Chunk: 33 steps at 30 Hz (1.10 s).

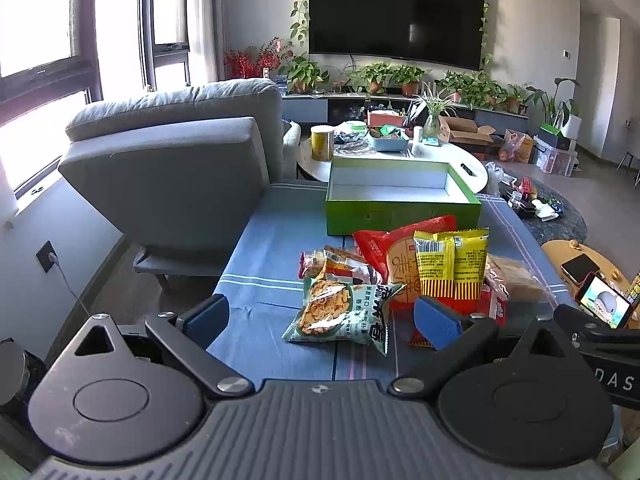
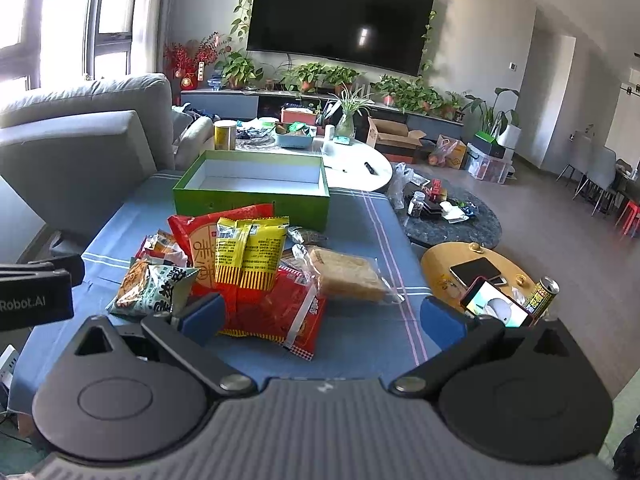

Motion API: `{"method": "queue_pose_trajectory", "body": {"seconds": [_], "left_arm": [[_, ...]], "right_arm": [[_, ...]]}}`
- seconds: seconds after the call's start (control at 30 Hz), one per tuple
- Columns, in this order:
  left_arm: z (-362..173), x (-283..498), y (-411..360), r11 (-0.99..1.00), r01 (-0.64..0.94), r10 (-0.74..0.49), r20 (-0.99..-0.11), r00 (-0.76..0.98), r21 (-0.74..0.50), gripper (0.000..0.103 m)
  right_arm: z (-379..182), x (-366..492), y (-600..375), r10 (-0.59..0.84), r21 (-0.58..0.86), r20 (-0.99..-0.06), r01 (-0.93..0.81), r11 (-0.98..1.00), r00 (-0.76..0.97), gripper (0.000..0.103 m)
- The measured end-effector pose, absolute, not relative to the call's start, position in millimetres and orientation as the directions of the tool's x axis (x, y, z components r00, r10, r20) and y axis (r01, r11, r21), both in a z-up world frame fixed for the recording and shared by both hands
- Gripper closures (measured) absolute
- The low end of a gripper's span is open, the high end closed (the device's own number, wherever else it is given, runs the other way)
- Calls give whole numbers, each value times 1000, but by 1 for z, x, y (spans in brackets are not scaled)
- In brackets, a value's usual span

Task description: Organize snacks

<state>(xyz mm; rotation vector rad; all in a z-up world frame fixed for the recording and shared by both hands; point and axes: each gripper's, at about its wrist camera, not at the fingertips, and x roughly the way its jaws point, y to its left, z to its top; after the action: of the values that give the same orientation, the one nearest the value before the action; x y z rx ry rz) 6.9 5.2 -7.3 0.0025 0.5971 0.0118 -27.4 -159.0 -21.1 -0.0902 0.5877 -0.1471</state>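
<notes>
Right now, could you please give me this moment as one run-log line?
stage: not started | left gripper: open | right gripper: open | green box: empty | snack pile: on blue cloth

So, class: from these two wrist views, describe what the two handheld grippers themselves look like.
Each gripper, left and right, has black linkage arms, silver pivot bolts, blue ribbed finger pads and a grey ridged body. White lettering marks their sides. No hands or sleeves show.

A blue tablecloth [image 2: 360,216] is crossed by white and pink stripes. A green cardboard box [image 2: 256,204] is lined white. A yellow snack packet [image 2: 250,254] is edged with black bars.
</notes>
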Motion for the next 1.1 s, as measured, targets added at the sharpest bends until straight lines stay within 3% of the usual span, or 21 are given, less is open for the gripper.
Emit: {"method": "queue_pose_trajectory", "body": {"seconds": [1.1], "left_arm": [[-11,7,12,1000,-22,6,-573,820,-20,4]], "right_arm": [[-27,-26,-156,-158,-124,-554,106,987,817,15]]}}
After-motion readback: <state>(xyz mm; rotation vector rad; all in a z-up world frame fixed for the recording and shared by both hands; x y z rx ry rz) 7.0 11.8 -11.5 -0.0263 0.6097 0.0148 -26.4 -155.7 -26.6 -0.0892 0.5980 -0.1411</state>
